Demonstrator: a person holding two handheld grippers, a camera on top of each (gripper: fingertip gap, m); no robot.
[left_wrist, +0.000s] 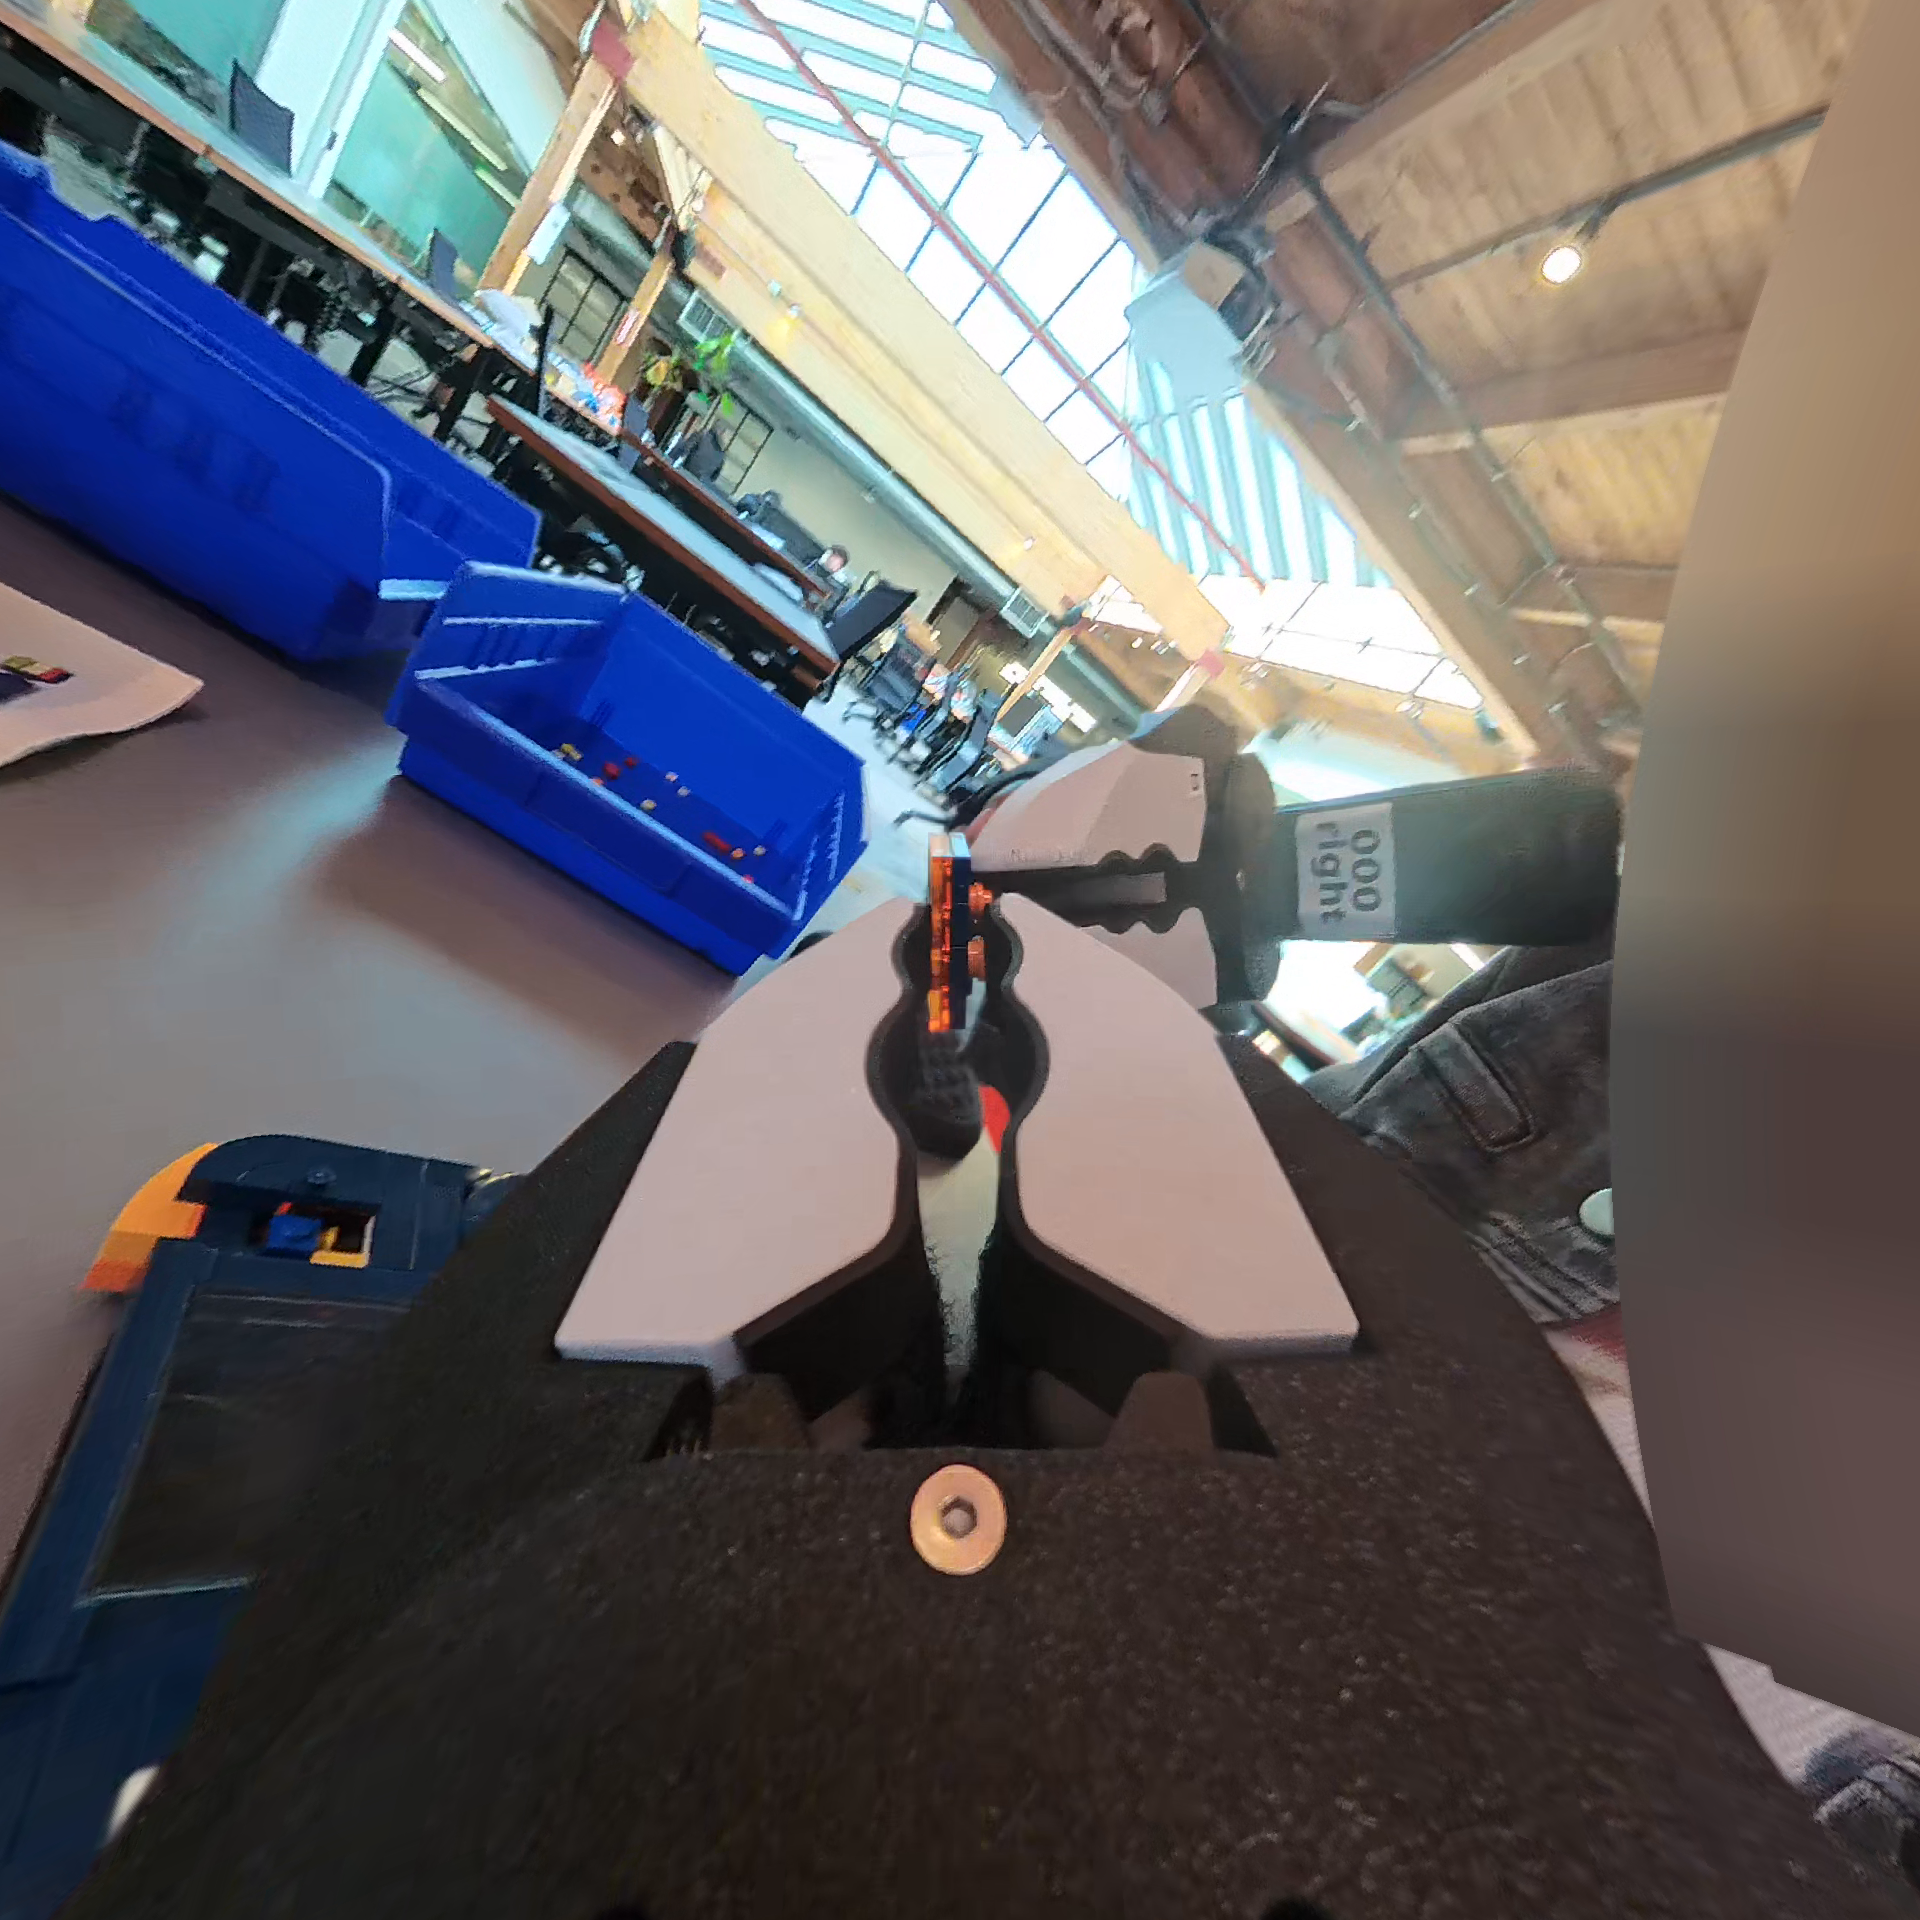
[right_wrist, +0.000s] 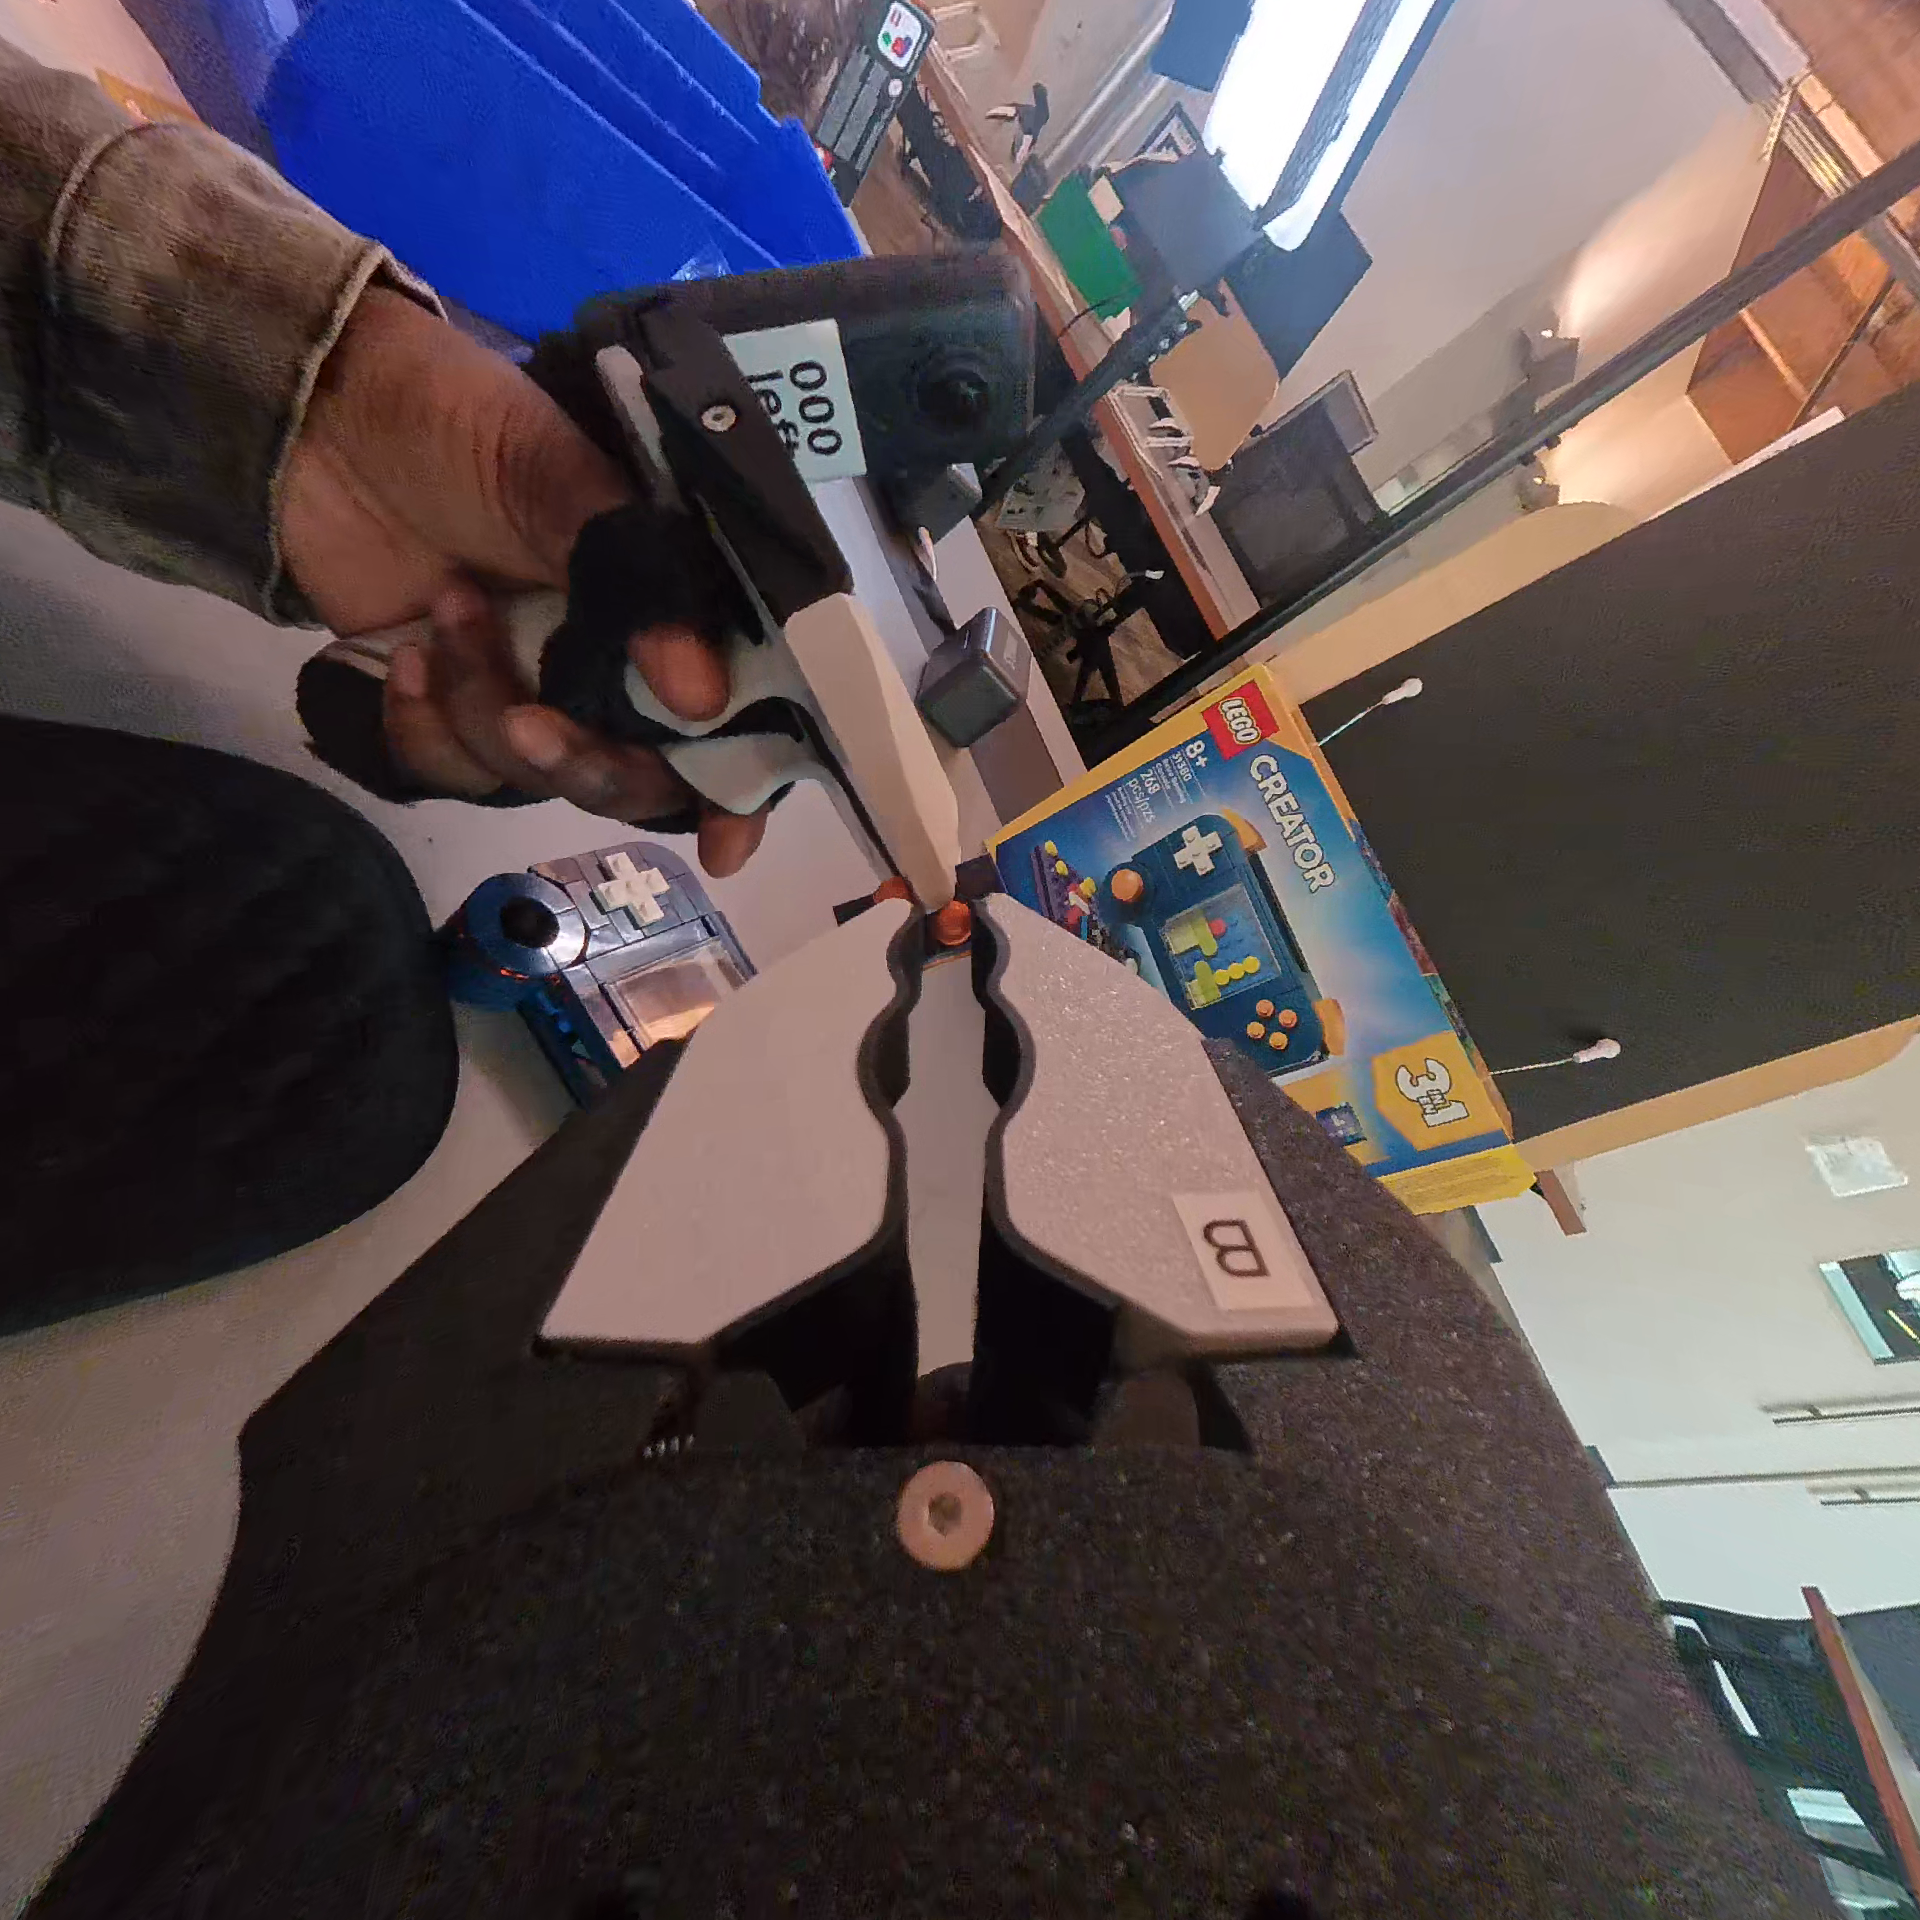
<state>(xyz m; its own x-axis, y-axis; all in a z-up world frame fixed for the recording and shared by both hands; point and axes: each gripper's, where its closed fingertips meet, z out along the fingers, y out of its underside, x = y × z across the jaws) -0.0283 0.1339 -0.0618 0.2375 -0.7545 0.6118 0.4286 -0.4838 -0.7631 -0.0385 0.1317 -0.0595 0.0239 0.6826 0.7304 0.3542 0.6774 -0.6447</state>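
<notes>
My left gripper (left_wrist: 953, 920) is shut on a small flat brick piece (left_wrist: 943, 935), orange with a dark blue layer, held on edge above the table. My right gripper (right_wrist: 945, 912) meets it from the right, its jaws almost closed on a small orange round stud (right_wrist: 949, 923) on that piece. In the left wrist view the right gripper (left_wrist: 992, 881) touches the piece's stud side. In the right wrist view a hand (right_wrist: 447, 582) holds the left gripper (right_wrist: 928, 873). A dark blue brick-built handheld console model (right_wrist: 613, 956) lies on the table below; it also shows in the left wrist view (left_wrist: 260, 1247).
A small blue bin (left_wrist: 634, 769) with several loose small bricks and a larger blue bin (left_wrist: 187, 457) stand at the back left. A brick set box (right_wrist: 1278, 935) stands against a black board (right_wrist: 1621, 748). A sheet of paper (left_wrist: 73, 686) lies far left.
</notes>
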